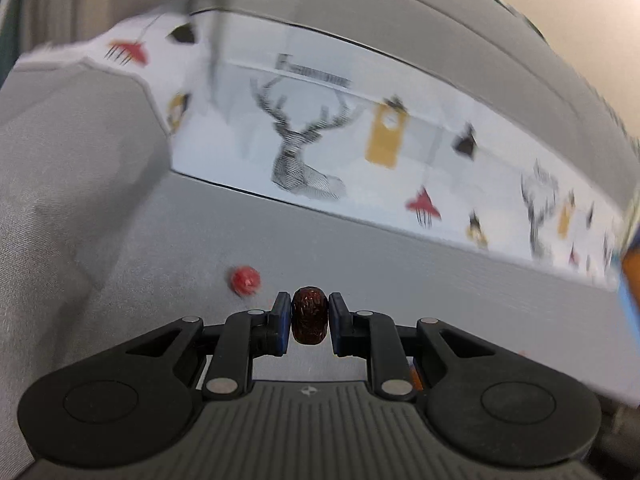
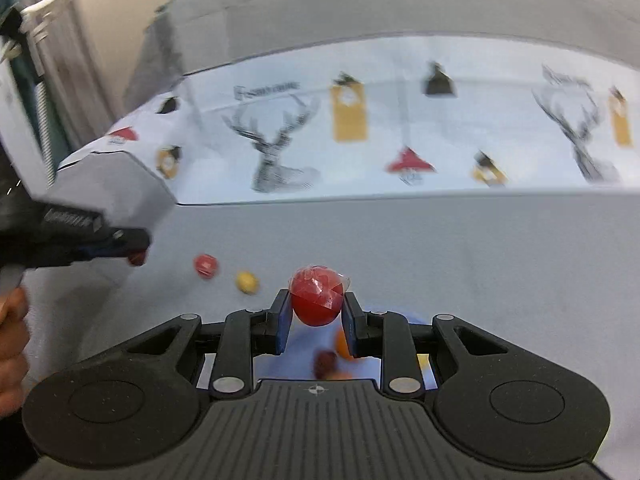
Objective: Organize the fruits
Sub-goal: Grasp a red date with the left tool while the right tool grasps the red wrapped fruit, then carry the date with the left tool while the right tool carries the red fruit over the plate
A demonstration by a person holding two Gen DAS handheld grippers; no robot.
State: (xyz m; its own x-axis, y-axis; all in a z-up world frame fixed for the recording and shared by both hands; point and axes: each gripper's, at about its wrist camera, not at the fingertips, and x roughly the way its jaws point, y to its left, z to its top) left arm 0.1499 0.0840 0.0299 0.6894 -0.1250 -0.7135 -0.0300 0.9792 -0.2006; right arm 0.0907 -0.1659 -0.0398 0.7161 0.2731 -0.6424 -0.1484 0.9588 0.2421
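Observation:
In the left wrist view, my left gripper is shut on a dark brown, wrinkled, date-like fruit, held above the grey cloth. A small red fruit lies on the cloth just left of it. My right gripper is shut on a round red fruit capped with clear film. The right wrist view also shows the left gripper at the left with the dark fruit at its tip. A small red fruit and a yellow fruit lie on the cloth between the grippers.
A white cloth printed with deer covers the far part of the grey surface. Below the right gripper a blue surface holds an orange fruit and a dark fruit. A hand is at the left edge.

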